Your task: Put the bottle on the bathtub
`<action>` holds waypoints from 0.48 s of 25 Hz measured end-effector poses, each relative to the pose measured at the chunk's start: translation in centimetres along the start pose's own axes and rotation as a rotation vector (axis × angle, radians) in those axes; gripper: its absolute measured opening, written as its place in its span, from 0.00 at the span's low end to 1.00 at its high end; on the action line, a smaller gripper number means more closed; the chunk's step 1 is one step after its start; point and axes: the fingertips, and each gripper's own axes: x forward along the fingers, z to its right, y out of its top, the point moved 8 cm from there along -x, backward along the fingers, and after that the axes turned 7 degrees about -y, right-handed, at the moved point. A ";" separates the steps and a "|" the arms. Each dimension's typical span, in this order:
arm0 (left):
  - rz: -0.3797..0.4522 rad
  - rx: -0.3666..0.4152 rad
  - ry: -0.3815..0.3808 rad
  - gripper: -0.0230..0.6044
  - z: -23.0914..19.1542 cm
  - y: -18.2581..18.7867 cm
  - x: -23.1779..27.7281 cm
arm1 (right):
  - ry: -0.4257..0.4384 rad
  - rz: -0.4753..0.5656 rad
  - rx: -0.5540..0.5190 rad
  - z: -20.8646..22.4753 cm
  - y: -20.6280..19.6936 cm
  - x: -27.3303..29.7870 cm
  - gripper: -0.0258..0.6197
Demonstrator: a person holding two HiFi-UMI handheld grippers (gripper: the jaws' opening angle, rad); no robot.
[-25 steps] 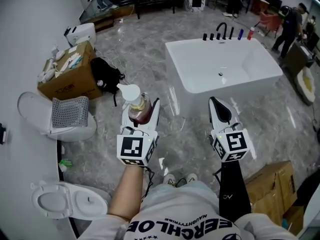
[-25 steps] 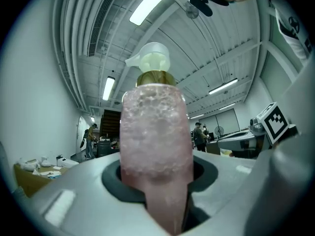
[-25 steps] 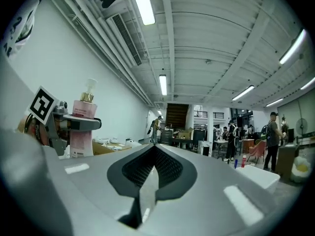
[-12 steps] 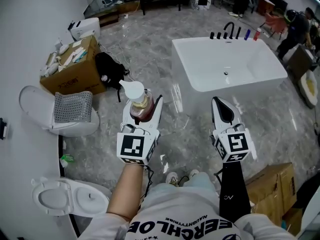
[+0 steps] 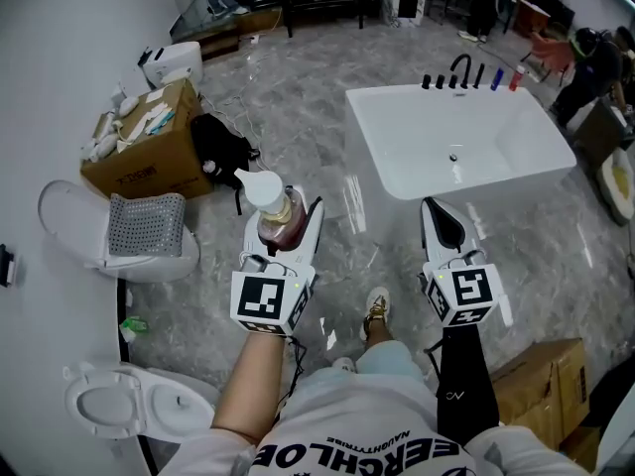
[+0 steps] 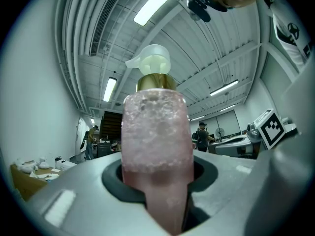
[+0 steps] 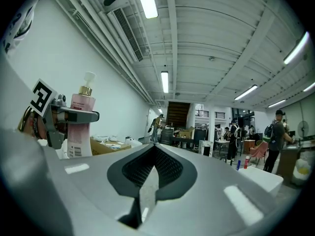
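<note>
A pink bottle point(image 5: 279, 228) with a white pump head and gold collar stands upright between the jaws of my left gripper point(image 5: 283, 214), which is shut on it. In the left gripper view the bottle point(image 6: 155, 132) fills the middle, pinched at its lower body. My right gripper point(image 5: 440, 216) is shut with nothing in it; its jaws meet at a thin slit point(image 7: 153, 149). The white bathtub point(image 5: 369, 139) lies on the floor ahead and to the right, apart from both grippers. From the right gripper view the held bottle point(image 7: 81, 117) shows at the left.
Black taps point(image 5: 461, 72) and small bottles point(image 5: 506, 77) stand on the bathtub's far rim. At the left are a cardboard box point(image 5: 144, 147), a black bag point(image 5: 220, 147) and two toilets point(image 5: 119, 236). Another box point(image 5: 541, 365) sits at the lower right. People stand at the back.
Both grippers have moved forward over the marble floor towards the bathtub, which sits lower in the view. The person's foot has stepped forward. The left grip on the bottle is unchanged.
</note>
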 end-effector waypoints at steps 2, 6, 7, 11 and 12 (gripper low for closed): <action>0.000 0.004 -0.002 0.51 -0.6 -0.5 1.7 | -0.002 0.011 0.007 0.8 -0.3 1.6 0.08; 0.002 0.016 -0.006 0.51 -2.1 -1.8 6.3 | 0.002 0.023 0.014 3.2 -1.5 6.0 0.08; 0.004 0.018 -0.006 0.51 -2.5 -2.1 7.8 | 0.003 0.027 0.014 3.9 -1.9 7.3 0.08; 0.007 0.019 -0.006 0.51 -4.5 -3.3 14.1 | 0.013 0.036 0.017 7.4 -2.5 13.5 0.08; 0.006 0.019 -0.004 0.51 -5.1 -3.4 15.9 | 0.017 0.037 0.015 8.3 -2.4 15.3 0.08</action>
